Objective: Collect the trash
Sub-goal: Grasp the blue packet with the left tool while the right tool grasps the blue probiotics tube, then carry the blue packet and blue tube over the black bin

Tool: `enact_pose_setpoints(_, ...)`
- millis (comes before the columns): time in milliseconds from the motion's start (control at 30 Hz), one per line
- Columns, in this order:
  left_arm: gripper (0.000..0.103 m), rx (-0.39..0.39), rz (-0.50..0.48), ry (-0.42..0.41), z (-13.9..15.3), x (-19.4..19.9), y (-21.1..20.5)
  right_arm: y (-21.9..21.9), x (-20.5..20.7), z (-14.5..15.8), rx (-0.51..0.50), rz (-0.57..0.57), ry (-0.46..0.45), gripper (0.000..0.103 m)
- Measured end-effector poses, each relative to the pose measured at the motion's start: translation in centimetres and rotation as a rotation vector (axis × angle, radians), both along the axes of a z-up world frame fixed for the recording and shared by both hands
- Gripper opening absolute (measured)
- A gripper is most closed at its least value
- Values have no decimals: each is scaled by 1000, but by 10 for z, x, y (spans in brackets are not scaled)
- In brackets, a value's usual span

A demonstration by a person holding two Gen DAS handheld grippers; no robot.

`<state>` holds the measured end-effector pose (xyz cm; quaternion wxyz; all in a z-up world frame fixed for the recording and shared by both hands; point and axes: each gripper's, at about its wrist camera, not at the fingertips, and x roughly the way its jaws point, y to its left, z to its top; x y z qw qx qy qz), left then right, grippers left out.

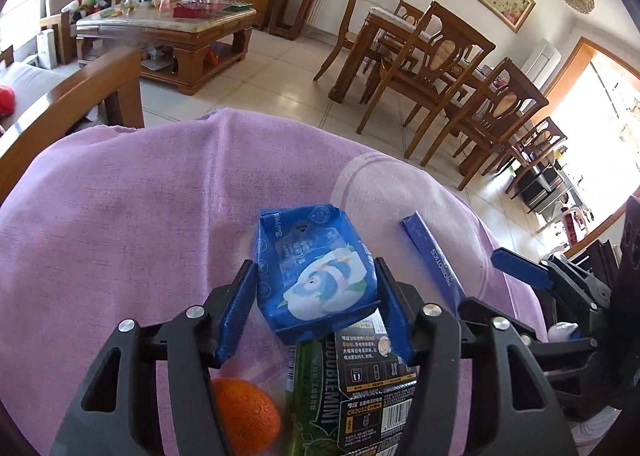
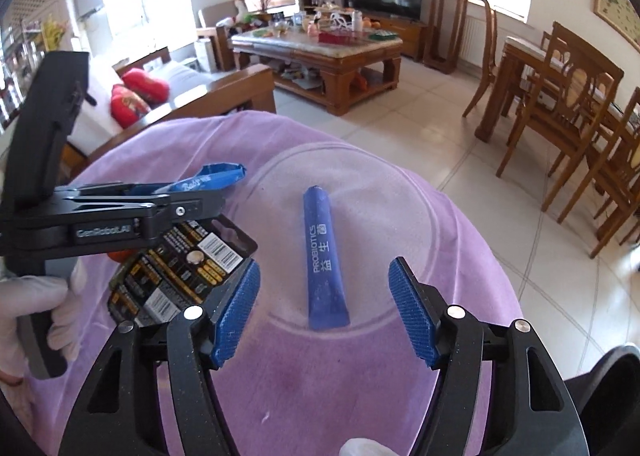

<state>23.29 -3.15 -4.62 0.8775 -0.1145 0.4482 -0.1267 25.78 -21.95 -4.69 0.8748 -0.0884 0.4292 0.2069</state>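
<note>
Sachet work next, by the look of the desk (image 2: 460,256) under its purple cloth (image 1: 140,216). Kept the right claw (image 2: 324,266) spread wide and empty, pads either side of the near end of the probiotics sachet (image 2: 325,256) without touching it. Found that sachet flat on the cloth, long axis pointing away, inside a faint round outline; could not tell whether glass or a pattern.

Judged it light, thin and limp, likely slick foil. Reckoned a pinch across the narrow width near the middle best, pads brought down close to the cloth, since little height was offered. Feared snagging a fold of cloth with it.

Held the blue packet (image 1: 316,276) in the left claw (image 1: 314,266), pads pressed on its two sides, just left of the sachet. Took it for soft and squashy, safe under a gentle squeeze, liable to slide out if loosened.

Noted more to the left of the sachet: a black battery card (image 2: 180,272), stiff and flat, partly beneath the left claw; a green wrapper (image 1: 304,384) tucked under that card; an orange (image 1: 244,416) further left, probably not trash. Saw nothing between the right claw and the sachet; only the left claw close by, a possible bump on the reach.
</note>
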Motion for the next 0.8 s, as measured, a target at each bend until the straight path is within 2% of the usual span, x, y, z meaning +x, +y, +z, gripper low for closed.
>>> enact_pose_setpoints(133, 51, -14, 0, -13, -1, -1, 2, 14, 18, -16, -25, 17, 47, 51)
enact_pose_setpoints(200, 51, 3, -9, -20, 0, -2, 0, 19, 23, -20, -35, 17, 48, 45)
enact_pose_setpoints(267, 50, 1, -13, -25, 0, -3, -1, 17, 24, -22, -25, 36, 52, 36)
enact_pose_setpoints(333, 48, -5, -14, -29, 1, -4, 0, 20, 23, -21, -20, 51, 64, 19)
enact_pose_setpoints(567, 46, -25, -7, -93, 13, -14, 8, 13, 3, -11, 25, 51, 54, 15)
enact_pose_setpoints(800, 46, -14, -17, -211, 37, -33, 2, -23, -49, 33, 193, 32, -27, 15)
